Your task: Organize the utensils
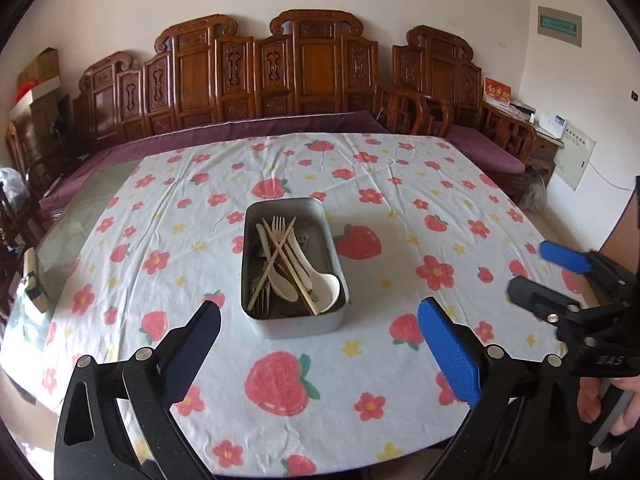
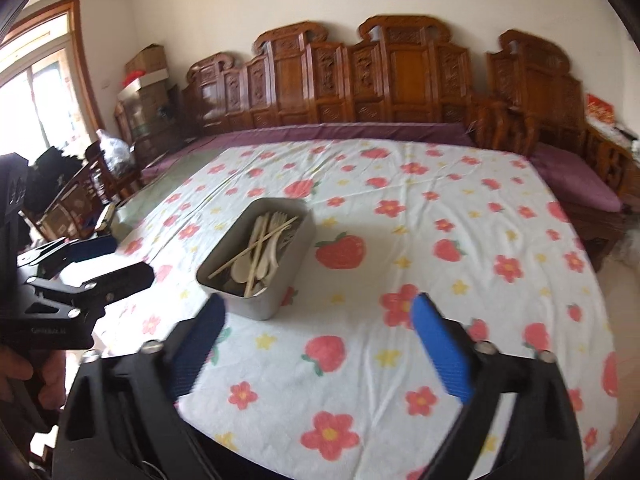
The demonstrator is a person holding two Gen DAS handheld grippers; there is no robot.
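Observation:
A grey metal tray (image 1: 331, 240) stands mid-table and holds a heap of utensils: wooden chopsticks (image 1: 280, 256), pale forks, a cream knife and a white ceramic spoon (image 1: 326, 288). The tray also shows in the right wrist view (image 2: 294, 256). My left gripper (image 1: 320, 316) is open and empty, just short of the tray's near end. My right gripper (image 2: 318, 308) is open and empty, near the tray's front right corner. It also shows at the right of the left wrist view (image 1: 528, 272). The left gripper also shows at the left of the right wrist view (image 2: 116, 256).
A white tablecloth (image 1: 400, 208) with strawberries and flowers covers the table. A carved wooden bench (image 1: 312, 72) with a purple cushion runs along the far side. A small object (image 1: 34, 284) sits at the table's left edge. Boxes are stacked at the far left.

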